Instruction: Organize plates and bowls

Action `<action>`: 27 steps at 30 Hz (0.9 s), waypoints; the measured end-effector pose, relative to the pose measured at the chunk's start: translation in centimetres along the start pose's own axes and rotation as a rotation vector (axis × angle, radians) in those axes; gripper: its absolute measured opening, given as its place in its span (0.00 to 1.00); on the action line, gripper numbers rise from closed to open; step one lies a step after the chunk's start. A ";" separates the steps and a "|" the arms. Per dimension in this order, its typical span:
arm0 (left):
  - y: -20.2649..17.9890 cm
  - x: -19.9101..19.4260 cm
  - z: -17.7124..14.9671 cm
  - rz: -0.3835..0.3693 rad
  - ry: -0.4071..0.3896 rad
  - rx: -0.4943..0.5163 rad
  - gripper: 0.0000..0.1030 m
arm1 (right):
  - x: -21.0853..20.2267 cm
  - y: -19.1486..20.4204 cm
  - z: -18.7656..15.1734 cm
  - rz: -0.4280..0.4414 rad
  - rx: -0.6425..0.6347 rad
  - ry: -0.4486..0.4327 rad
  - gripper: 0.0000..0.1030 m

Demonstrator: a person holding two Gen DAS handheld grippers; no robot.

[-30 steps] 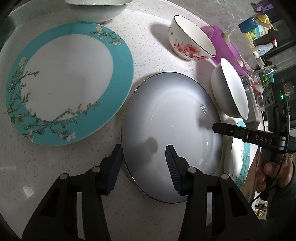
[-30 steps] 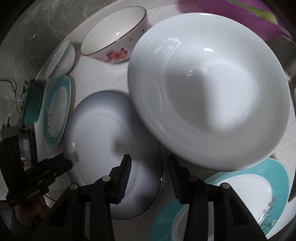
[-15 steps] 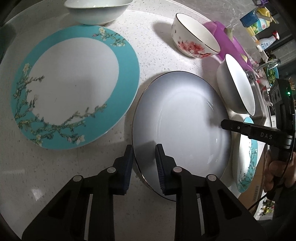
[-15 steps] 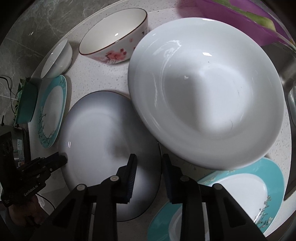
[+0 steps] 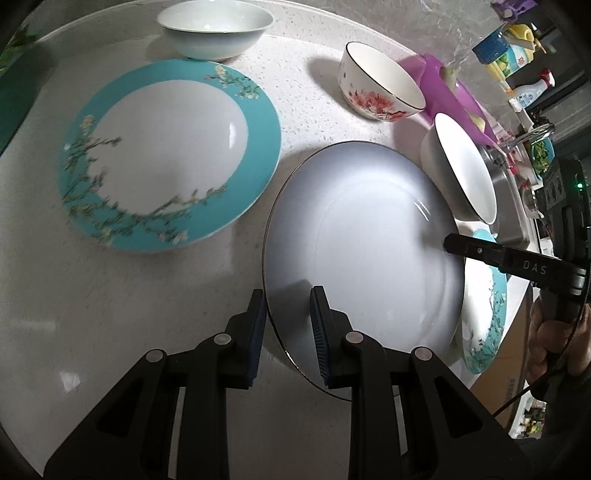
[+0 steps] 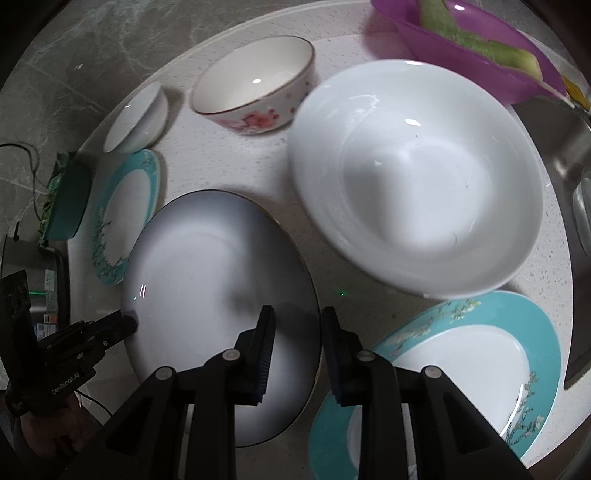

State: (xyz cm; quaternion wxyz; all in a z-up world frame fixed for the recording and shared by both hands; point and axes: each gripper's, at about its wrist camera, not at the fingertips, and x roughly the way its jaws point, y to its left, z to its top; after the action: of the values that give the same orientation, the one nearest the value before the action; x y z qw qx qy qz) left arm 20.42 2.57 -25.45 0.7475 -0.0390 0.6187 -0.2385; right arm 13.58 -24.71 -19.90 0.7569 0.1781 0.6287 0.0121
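1. With both grippers on its rim, the grey plate [image 5: 362,240] is the piece in hand; it sits mid-counter [image 5: 122,295] between the left teal plate [image 5: 166,155] and the right teal plate [image 6: 480,354], and looks tipped just clear of the surface, though the fisheye makes that hard to judge.
2. The left gripper [image 5: 288,332] has its fingers drawn in on the plate's near edge, one pad on each face.
3. The right gripper [image 6: 295,350] pinches the opposite edge the same way; its jaws have just been closing.
4. Step: lifting the grey plate two-handed.
5. Next move, as I judge it: raise it level, both hands together, and carry it onto a teal plate, clear of the white bowl [image 6: 413,177] just beside it.
6. The flowered bowl [image 5: 380,81] and pale bowl [image 5: 214,29] stand well apart, farther back.
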 end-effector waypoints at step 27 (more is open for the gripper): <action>6.0 -4.1 -13.1 0.131 -0.066 -0.169 0.22 | 3.8 6.4 -6.7 0.091 -0.186 0.052 0.26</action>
State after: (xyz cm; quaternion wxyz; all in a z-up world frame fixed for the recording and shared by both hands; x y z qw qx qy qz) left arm 9.37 12.61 -26.92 0.7755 -0.0693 0.6129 -0.1346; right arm 9.29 -16.09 -22.68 0.7522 0.1351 0.6356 0.1096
